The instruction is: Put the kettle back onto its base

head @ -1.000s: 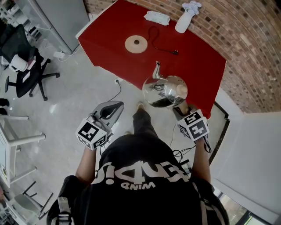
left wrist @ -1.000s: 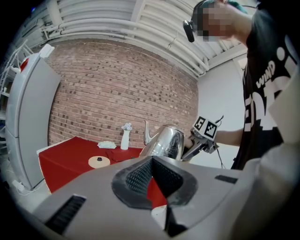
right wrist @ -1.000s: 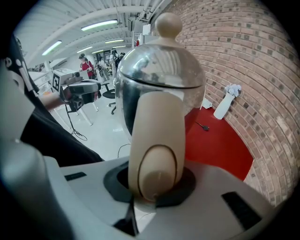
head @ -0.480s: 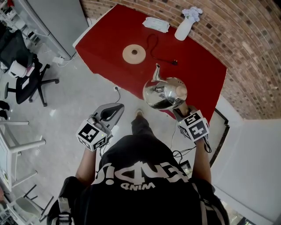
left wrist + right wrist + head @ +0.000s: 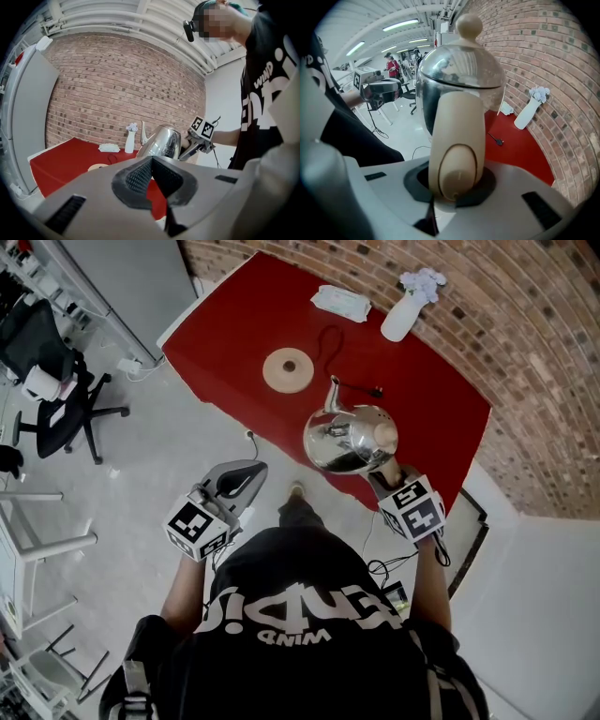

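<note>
my right claw is clamped on the cream handle of the kettle, with its pads pressed on both sides of the handle's end. the kettle hangs in the air ahead of the claw, lid knob up and spout pointing away from me. my left claw is closed on nothing and hangs over the floor at my left, out of the job.

the step in hand, as i judge it, is the carry to the base. the round base lies flat on the red table, beyond the spout and a little to its left in the head view. it is well apart from the kettle, which hangs about over the table's near edge. the cord runs off from beside the base.

to do it well i'd hold firm, since a grip at the handle's end lets the body swing. i'd carry the kettle upright, bring its bottom squarely over the base's middle, lower straight down, and loosen only once it sits flat, minding the cord.
</note>
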`<state>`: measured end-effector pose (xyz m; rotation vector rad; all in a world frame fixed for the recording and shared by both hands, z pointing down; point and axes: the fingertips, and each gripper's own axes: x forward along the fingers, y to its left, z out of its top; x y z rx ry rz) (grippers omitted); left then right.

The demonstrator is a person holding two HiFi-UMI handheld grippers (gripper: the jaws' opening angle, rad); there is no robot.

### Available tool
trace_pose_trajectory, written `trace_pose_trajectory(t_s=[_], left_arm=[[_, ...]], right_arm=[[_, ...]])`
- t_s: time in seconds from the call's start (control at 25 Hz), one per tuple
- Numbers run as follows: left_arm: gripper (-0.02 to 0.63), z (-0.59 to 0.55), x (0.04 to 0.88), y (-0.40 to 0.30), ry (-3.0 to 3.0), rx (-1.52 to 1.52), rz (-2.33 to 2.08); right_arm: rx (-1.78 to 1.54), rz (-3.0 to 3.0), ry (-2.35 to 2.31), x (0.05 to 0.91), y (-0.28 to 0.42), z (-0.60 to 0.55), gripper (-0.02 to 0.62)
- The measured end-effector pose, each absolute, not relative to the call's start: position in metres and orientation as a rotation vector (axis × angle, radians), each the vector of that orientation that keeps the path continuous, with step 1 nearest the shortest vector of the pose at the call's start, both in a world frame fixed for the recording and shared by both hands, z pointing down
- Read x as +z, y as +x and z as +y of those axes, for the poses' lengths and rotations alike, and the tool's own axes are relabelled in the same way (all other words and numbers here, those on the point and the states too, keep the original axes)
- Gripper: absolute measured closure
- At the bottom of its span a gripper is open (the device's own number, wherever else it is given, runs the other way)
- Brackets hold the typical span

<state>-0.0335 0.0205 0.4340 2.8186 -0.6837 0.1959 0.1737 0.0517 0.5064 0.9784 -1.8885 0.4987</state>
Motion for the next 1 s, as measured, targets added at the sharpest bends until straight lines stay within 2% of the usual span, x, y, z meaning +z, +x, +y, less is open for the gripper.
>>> trace_pose_trajectory(t_s=[0.6,1.0], left_arm=[[0.597,-0.056,0.425,0.018,2.814,0.177,-0.761],[0.597,-0.081,0.432,0.000,2.795,0.202,-0.748]], right_arm=[[0.406,-1.907,0.849,0.506,0.208,-0.024,0.532],[0.417,-1.894,0.891,0.505,0.199,-0.051,0.532]])
